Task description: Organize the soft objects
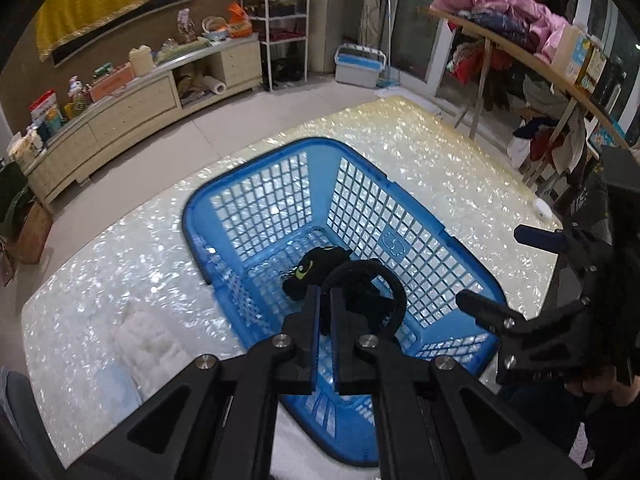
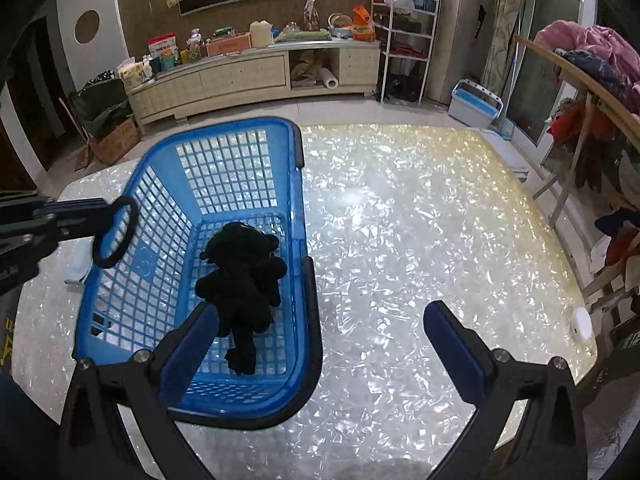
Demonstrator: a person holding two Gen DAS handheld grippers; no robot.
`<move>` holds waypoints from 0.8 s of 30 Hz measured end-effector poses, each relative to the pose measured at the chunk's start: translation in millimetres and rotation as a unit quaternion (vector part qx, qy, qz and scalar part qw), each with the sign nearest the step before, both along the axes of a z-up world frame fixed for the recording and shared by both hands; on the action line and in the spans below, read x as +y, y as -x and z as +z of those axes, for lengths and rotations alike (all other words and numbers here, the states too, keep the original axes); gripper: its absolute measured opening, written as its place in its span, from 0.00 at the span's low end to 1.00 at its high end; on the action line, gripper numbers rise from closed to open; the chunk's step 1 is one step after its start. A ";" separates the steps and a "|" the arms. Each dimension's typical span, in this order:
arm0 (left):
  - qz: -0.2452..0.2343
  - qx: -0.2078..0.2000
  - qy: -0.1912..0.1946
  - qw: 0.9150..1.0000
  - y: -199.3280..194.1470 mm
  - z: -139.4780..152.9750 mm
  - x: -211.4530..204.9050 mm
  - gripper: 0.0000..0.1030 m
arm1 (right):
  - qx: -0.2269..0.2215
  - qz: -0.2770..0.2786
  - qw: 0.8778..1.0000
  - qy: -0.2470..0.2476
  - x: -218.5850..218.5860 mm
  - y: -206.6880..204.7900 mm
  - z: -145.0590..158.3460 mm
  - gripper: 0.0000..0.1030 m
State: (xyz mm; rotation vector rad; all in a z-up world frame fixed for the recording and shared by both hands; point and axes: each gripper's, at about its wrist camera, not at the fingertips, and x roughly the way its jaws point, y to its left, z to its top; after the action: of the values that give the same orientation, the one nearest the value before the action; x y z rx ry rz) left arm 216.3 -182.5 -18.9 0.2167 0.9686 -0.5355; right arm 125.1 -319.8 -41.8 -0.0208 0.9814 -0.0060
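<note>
Left wrist view: left gripper (image 1: 326, 300) closed tight, pinching a black ring (image 1: 394, 290) that loops out to the right of the fingertips. Held above a blue basket (image 1: 200, 216) with lattice walls, set on a shimmering pearl-patterned bench (image 1: 420, 140). Black plush toy (image 1: 316, 264) with a green mark lying on the basket floor, partly hidden behind the closed fingers and the ring. Right gripper (image 1: 494, 268) at the right edge, spread wide, nothing between the pads, over the basket's right rim. Pale fluffy white item (image 1: 148, 340) on the bench just left of the basket, too blurred to name. Small white round object (image 1: 542, 208) near the far right bench edge. Cluttered sideboard (image 1: 132, 112) along the back wall.

Right wrist view: right gripper (image 2: 320, 332) wide open with blue pads (image 2: 452, 348), empty, left finger over the basket's (image 2: 304, 240) near corner, right finger over bare bench (image 2: 420, 220). Black plush toy (image 2: 244, 276) sprawled on the basket floor toward the near right side, limbs loose, touching neither gripper. Left gripper (image 2: 100, 216) reaching in from the left edge, clamped on the black ring (image 2: 116, 232), which hangs over the basket's left rim. Small white round object (image 2: 582, 322) at the right bench edge. Clothes rack (image 2: 592, 64) piled with garments on the right.
</note>
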 end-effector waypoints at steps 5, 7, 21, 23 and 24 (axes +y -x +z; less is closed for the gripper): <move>-0.021 0.019 -0.014 1.000 -17.7 -22.2 -23.7 0.04 | 0.012 -0.011 1.000 -0.008 -8.9 -6.9 -7.8 1.00; -0.026 0.030 -0.018 0.999 -24.5 -32.8 -32.0 0.04 | 0.016 -0.014 1.000 -0.008 -12.4 -8.7 -10.9 1.00; -0.023 0.060 -0.046 0.997 -55.9 -66.9 -51.1 0.52 | 0.028 -0.022 0.999 -0.040 -35.3 -11.7 -15.0 1.00; -0.022 0.055 -0.046 0.997 -55.3 -64.1 -49.0 0.62 | 0.027 -0.017 0.998 -0.045 -35.8 -10.9 -12.3 1.00; -0.022 0.046 -0.046 0.998 -54.2 -61.0 -48.0 0.68 | 0.026 -0.016 0.998 -0.046 -35.2 -9.8 -11.4 1.00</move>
State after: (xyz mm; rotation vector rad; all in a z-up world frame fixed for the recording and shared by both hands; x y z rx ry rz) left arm 270.5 -230.6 -79.9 0.2984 1.0807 -0.5451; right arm 134.9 -355.0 -53.2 0.0796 1.0324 0.0106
